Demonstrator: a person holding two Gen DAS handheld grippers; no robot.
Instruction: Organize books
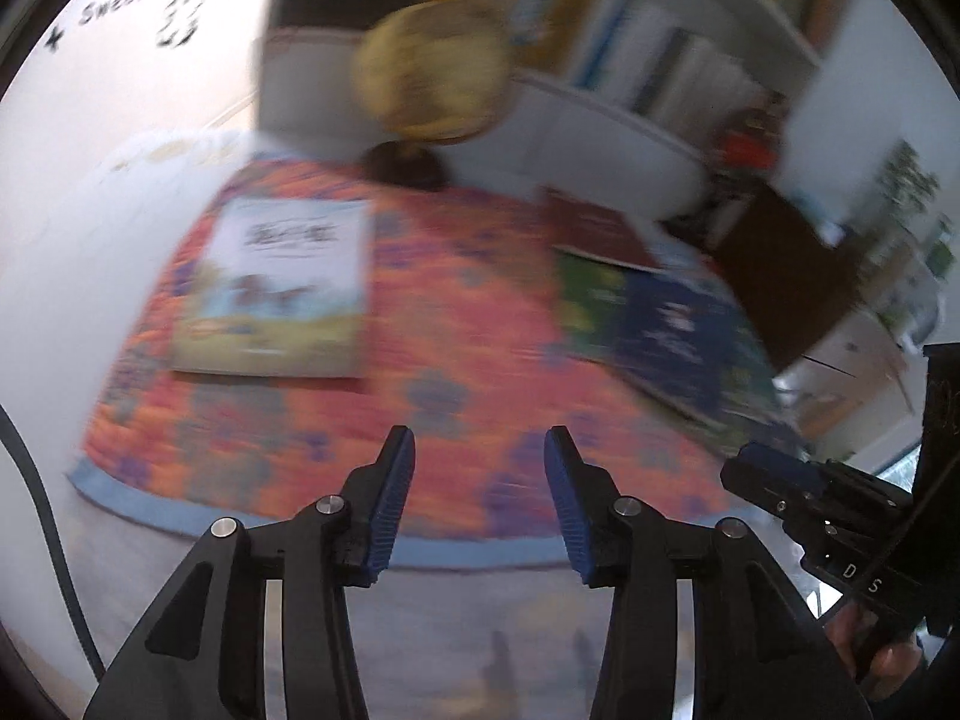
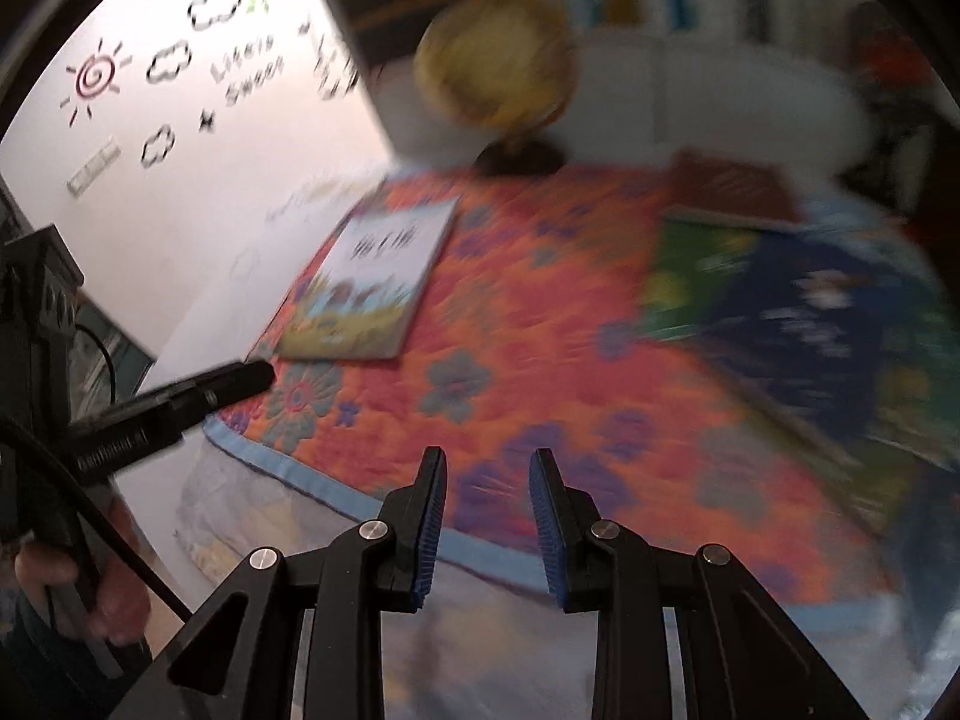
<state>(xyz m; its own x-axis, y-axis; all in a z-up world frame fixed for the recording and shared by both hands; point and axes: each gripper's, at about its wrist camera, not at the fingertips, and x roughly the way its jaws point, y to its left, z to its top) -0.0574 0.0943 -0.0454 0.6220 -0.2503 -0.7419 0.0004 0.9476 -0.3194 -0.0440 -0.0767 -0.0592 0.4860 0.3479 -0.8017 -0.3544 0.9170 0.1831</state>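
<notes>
A pale picture book point(image 1: 282, 288) point(image 2: 372, 282) lies flat on the left of an orange flowered mat point(image 1: 456, 348) point(image 2: 540, 348). On the mat's right side a dark blue book point(image 1: 690, 330) point(image 2: 840, 324) lies over a green one point(image 1: 585, 294) point(image 2: 678, 282), with a dark red book point(image 1: 600, 228) point(image 2: 732, 186) behind them. My left gripper point(image 1: 479, 441) hangs open over the mat's near edge with nothing between its blue pads. My right gripper point(image 2: 487, 461) is open and empty too, above the same edge. Both views are blurred.
A yellow globe point(image 1: 432, 72) point(image 2: 492, 66) on a dark base stands behind the mat. A white bookshelf point(image 1: 690, 60) full of books rises at the back right. The wall point(image 2: 180, 90) on the left carries drawings. A hand point(image 2: 90, 588) holds the left tool.
</notes>
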